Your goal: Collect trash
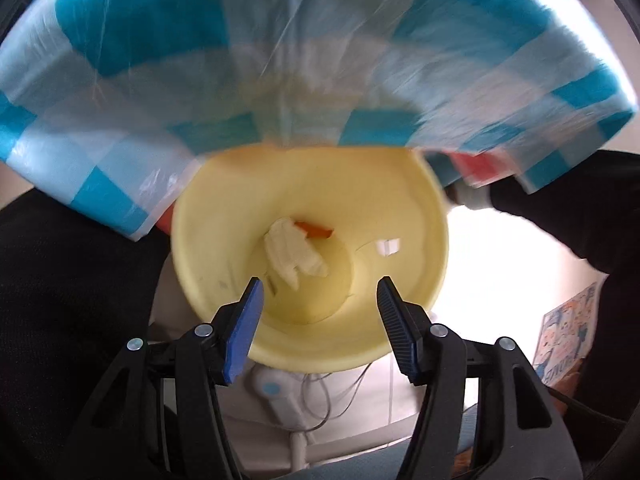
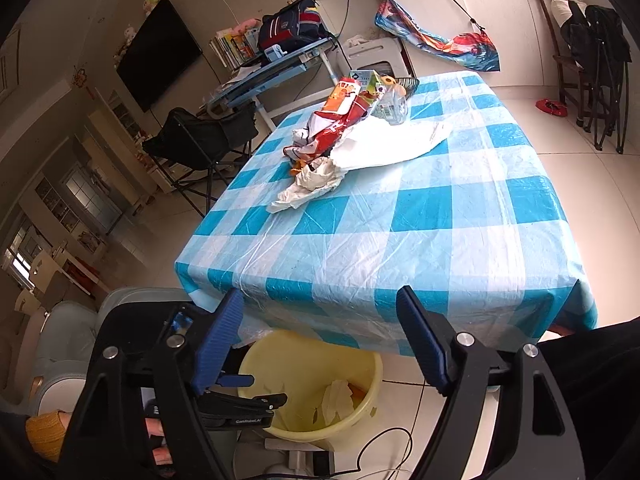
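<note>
the left gripper (image 1: 318, 286) points straight down, jaws apart with nothing between the pads. the right gripper (image 2: 320, 300) tilts forward and downward, jaws wide and empty.

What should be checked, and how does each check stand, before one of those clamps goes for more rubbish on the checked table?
1. Left gripper empty: ok, jaws apart above the yellow bin, nothing between them.
2. Right gripper empty: ok, jaws wide, nothing held.
3. Bin takes more: ok, only a crumpled tissue and an orange scrap at the bottom.
4. Trash left on the tablecloth: ok, a red snack wrapper, crumpled tissue and white plastic bag lie there.
5. Path to that pile: ok, bare cloth in between.
6. Bottle and carton are trash: cannot tell.
</note>
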A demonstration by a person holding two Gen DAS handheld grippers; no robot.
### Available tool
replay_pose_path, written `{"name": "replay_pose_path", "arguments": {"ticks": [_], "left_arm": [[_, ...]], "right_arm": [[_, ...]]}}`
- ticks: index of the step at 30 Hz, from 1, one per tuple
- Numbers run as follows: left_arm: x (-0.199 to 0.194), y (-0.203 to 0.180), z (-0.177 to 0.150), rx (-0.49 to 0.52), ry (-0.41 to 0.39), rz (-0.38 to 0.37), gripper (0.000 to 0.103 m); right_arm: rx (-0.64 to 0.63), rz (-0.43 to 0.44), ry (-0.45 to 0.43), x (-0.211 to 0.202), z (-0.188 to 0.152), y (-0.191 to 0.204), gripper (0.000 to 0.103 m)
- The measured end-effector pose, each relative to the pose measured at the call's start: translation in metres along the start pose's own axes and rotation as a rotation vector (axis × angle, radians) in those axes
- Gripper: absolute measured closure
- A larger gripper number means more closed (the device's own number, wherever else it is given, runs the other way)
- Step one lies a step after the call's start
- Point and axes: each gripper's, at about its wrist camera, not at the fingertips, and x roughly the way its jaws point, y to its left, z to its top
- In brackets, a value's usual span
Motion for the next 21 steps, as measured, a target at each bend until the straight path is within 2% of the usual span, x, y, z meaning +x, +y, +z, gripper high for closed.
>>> {"name": "replay_pose_path", "arguments": {"ticks": [2, 3, 4, 5, 6, 8, 11, 14, 16, 18, 21], "left_arm": [[-0.037, -0.021, -0.003, 0.085, -0.193, -0.014, 0.046], [-0.056, -0.030, -0.005, 0.124, -0.292, 0.016, 0.046], [-0.072, -0.037, -0.006, 0.149, -0.371, 0.049, 0.040], [-0.085, -0.041, -0.004, 0.156, -0.430, 0.073, 0.033], [-0.094, -0.041, -0.002, 0.143, -0.479, 0.094, 0.031], [-0.102, -0.031, 0.005, 0.069, -0.536, 0.136, 0.020], [-0.086, -0.005, 0.008, -0.063, -0.520, 0.129, 0.020], [-0.045, 0.005, 0.003, -0.118, -0.490, 0.181, 0.020], [-0.027, -0.002, 0.004, -0.076, -0.484, 0.220, 0.020], [-0.012, -0.021, 0.004, 0.017, -0.489, 0.272, 0.020], [0.022, -0.050, 0.000, 0.175, -0.422, 0.292, 0.022]], "right_arm": [[0.003, -0.012, -0.008, -0.002, 0.000, -0.001, 0.027], [0.003, -0.017, -0.016, -0.003, 0.000, -0.001, 0.026], [0.004, -0.020, -0.026, -0.005, 0.000, -0.001, 0.025], [0.002, -0.028, -0.037, -0.007, 0.000, -0.001, 0.024], [-0.001, -0.038, -0.048, -0.008, 0.000, -0.001, 0.024], [-0.002, -0.051, -0.069, -0.013, 0.000, -0.001, 0.021], [0.006, -0.057, -0.088, -0.016, 0.000, -0.003, 0.020], [0.006, -0.056, -0.097, -0.016, 0.001, -0.004, 0.020], [0.006, -0.054, -0.099, -0.016, 0.002, -0.004, 0.020], [0.008, -0.053, -0.101, -0.015, 0.003, -0.005, 0.020], [0.025, -0.048, -0.108, -0.017, 0.004, -0.009, 0.020]]}}
